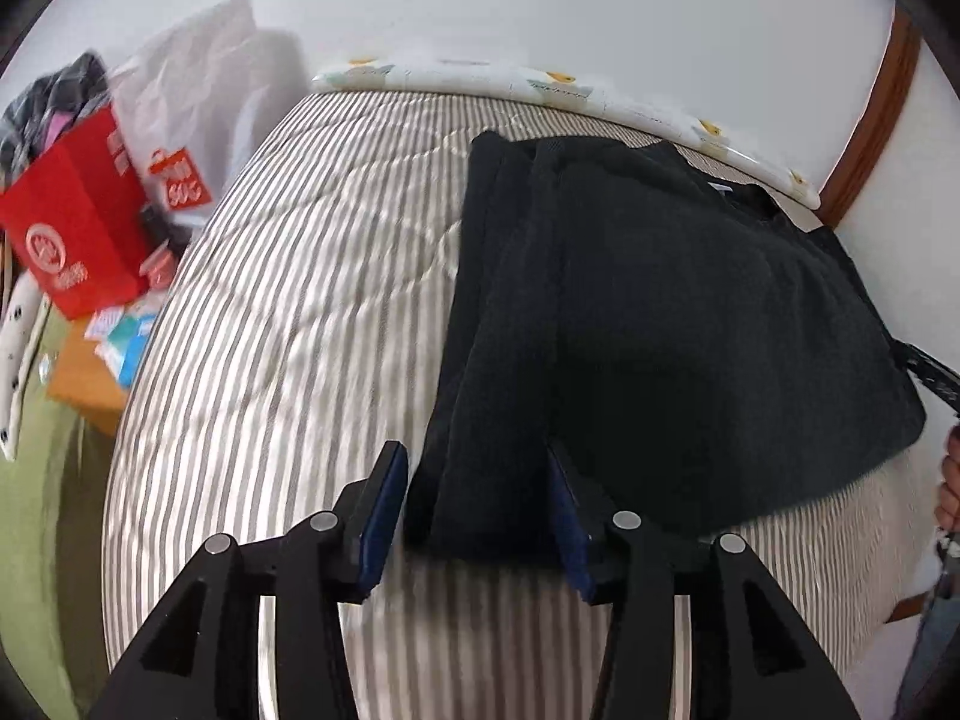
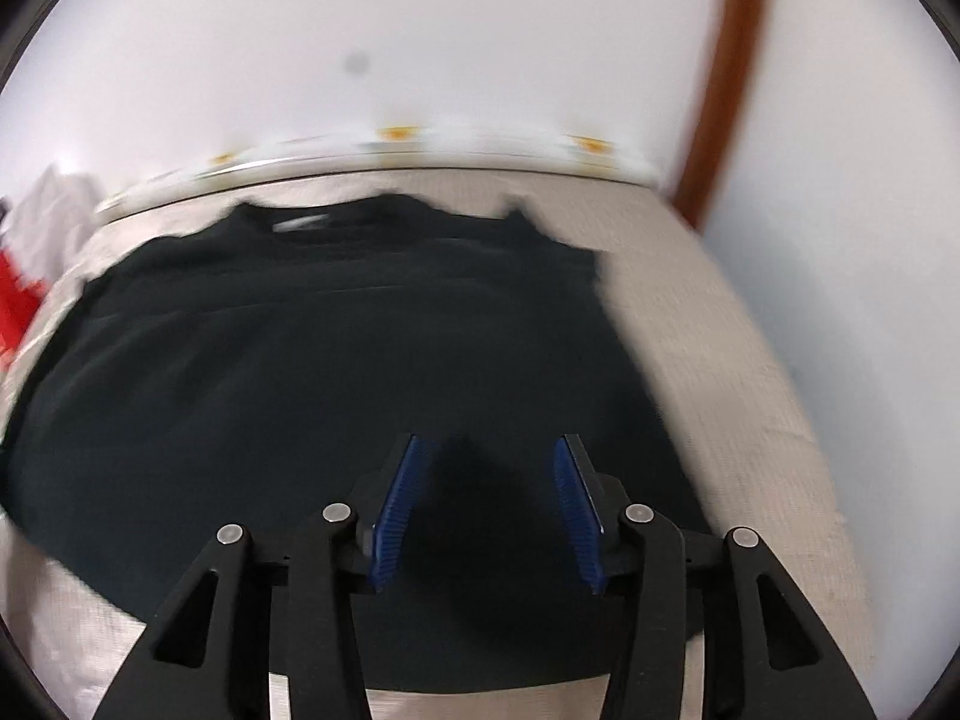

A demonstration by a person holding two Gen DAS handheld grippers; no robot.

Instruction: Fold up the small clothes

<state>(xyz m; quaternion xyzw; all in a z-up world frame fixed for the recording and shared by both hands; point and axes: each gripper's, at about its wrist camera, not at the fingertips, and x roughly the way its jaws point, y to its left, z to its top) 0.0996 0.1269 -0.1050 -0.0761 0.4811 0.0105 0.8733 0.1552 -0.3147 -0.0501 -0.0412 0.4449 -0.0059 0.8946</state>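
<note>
Black knit fabric, a small garment, lies spread on the grey-and-white striped quilted mattress, its left edge folded into soft ridges. The left gripper stands with jaws wide apart astride that folded edge, gripping nothing; the right gripper hovers wide open above the cloth. A glossy red carton sits beside the bed.

The right wrist view is blurred by motion, so the edges of the black garment look smeared and the white label cannot be read. In the left wrist view a hand is cut off by the right edge, and the print on the red bag is too blurred to read.
</note>
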